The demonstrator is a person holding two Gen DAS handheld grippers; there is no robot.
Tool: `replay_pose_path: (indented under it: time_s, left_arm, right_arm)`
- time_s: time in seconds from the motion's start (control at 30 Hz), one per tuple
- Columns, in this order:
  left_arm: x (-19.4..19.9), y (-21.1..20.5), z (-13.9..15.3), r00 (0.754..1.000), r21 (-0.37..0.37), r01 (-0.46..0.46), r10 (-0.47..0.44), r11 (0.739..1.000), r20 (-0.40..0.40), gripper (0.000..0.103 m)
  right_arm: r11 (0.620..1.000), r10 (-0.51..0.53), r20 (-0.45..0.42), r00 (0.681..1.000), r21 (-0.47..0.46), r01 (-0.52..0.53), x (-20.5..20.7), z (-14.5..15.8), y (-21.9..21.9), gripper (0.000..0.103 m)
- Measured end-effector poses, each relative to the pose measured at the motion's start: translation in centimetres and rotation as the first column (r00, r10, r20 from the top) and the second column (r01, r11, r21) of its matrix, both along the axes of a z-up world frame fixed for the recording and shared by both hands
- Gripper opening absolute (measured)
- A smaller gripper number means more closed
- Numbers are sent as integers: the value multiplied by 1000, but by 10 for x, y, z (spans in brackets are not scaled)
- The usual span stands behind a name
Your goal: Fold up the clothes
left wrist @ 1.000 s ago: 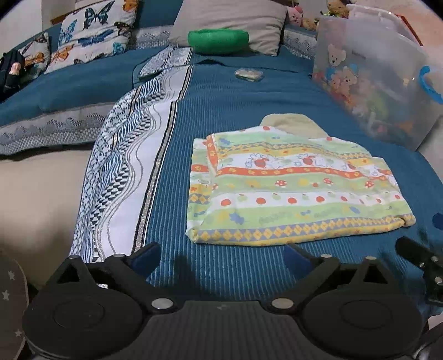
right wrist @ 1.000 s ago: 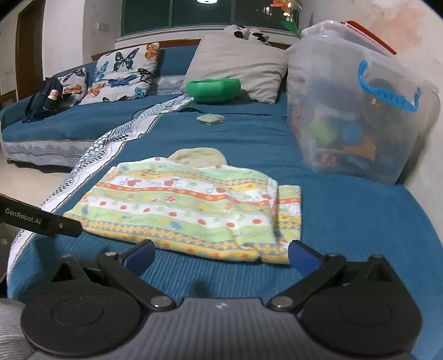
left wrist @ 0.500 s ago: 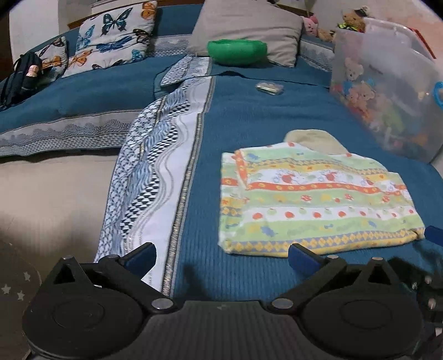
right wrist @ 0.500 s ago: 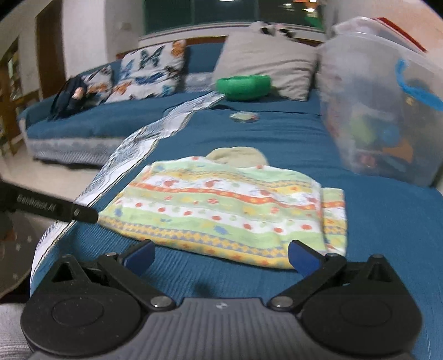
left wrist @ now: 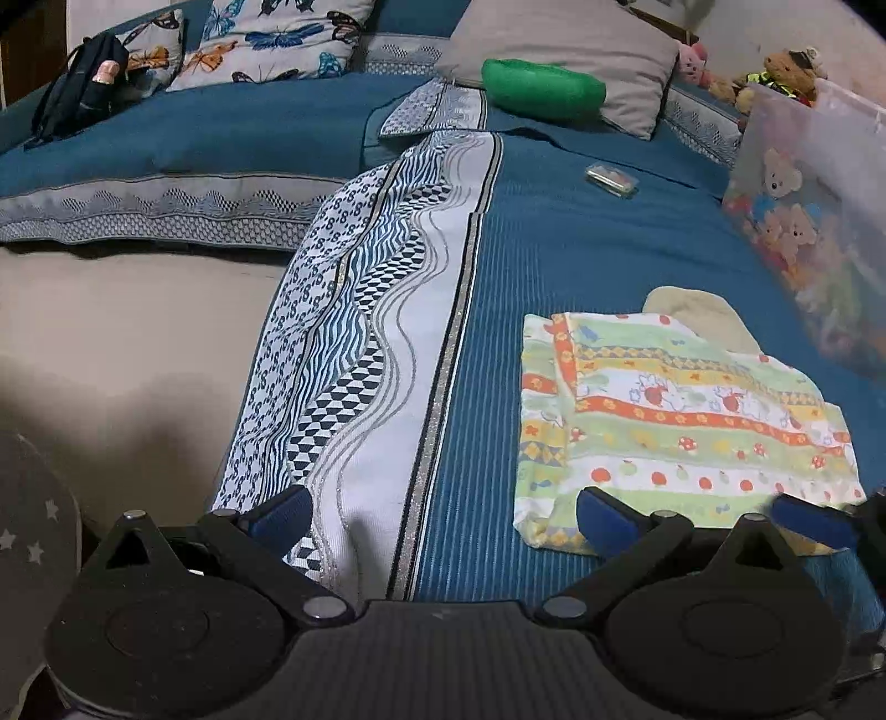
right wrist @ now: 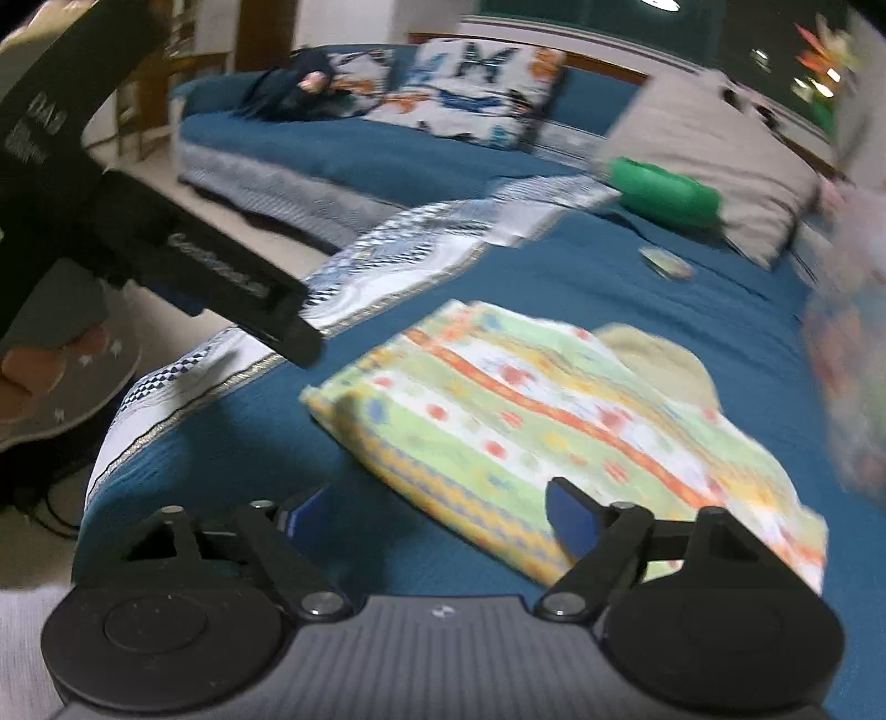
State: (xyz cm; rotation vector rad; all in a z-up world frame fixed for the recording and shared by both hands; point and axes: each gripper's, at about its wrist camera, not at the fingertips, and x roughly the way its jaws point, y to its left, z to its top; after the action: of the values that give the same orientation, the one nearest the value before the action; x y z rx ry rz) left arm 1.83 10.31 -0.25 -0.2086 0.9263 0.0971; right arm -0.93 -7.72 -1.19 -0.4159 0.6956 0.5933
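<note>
One folded garment (left wrist: 681,437) is lying on the bed (left wrist: 554,266); both grippers are hovering at its near edge, left gripper (left wrist: 443,512) released, right gripper (right wrist: 437,507) closing empty, needing an edge pinch.

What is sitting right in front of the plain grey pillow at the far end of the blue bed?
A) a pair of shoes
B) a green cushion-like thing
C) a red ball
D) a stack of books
B: a green cushion-like thing lies against the front of the grey pillow in the left wrist view, and the right wrist view shows the same green shape, with no ball, shoes or books there.
</note>
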Motion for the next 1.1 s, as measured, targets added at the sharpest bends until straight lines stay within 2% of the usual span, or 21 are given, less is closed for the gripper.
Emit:
replay_pose_path:
  time_s: [0.27, 0.33, 0.4, 0.43, 0.47, 0.5, 0.53, 0.6, 0.67, 0.83, 0.9, 0.97, 1.1]
  left_arm:
    - [13, 4, -1, 1000, -38, -9, 8, 999, -15, 103]
    - [16, 4, -1, 1000, -48, -7, 6, 999, -17, 103]
    - [18, 5, -1, 1000, -55, -6, 5, 998, -17, 103]
    - [20, 5, 0, 1000, -61, -5, 4, 998, -17, 103]
    - [21, 5, 0, 1000, -68, -4, 3, 998, -16, 103]
    - [22, 6, 0, 1000, -76, -4, 3, 997, -17, 103]
    - [23, 6, 0, 1000, -88, -6, 4, 996, -18, 103]
    - [25, 6, 0, 1000, -118, -9, 7, 993, -21, 103]
    - [27, 6, 0, 1000, -162, -10, 7, 987, -22, 103]
    - [32, 7, 5, 1000, -277, -17, 14, 961, -12, 103]
    - [35, 5, 7, 1000, -292, -18, 15, 956, -14, 103]
    - [35, 1, 10, 1000, -280, -10, 9, 960, -7, 103]
    - [31, -11, 19, 999, -191, 17, -10, 982, 36, 103]
  right_arm:
    - [991, 111, 11, 994, -70, -110, 15, -14, 42, 76]
    - [990, 118, 14, 993, -82, -116, 18, -17, 48, 69]
    - [991, 104, 22, 994, -91, -101, 20, -20, 49, 58]
    - [992, 95, 23, 995, -81, -93, 21, -20, 48, 56]
    - [994, 86, 24, 996, -70, -84, 22, -19, 46, 49]
    - [996, 78, 23, 997, -50, -77, 23, -18, 44, 41]
    - [997, 70, 19, 997, -22, -69, 23, -15, 40, 38]
    - [998, 55, 3, 998, 32, -55, 25, -10, 33, 18]
    - [994, 34, -21, 999, 108, -32, 25, 0, 22, 13]
    - [983, -1, -26, 1000, 186, 6, 22, 14, 7, 11]
    - [979, -14, -21, 1000, 204, 18, 23, 19, 1, 11]
    - [977, -17, -25, 1000, 214, 22, 23, 21, -2, 11]
    - [980, -15, -28, 999, 197, 21, 25, 18, 0, 11]
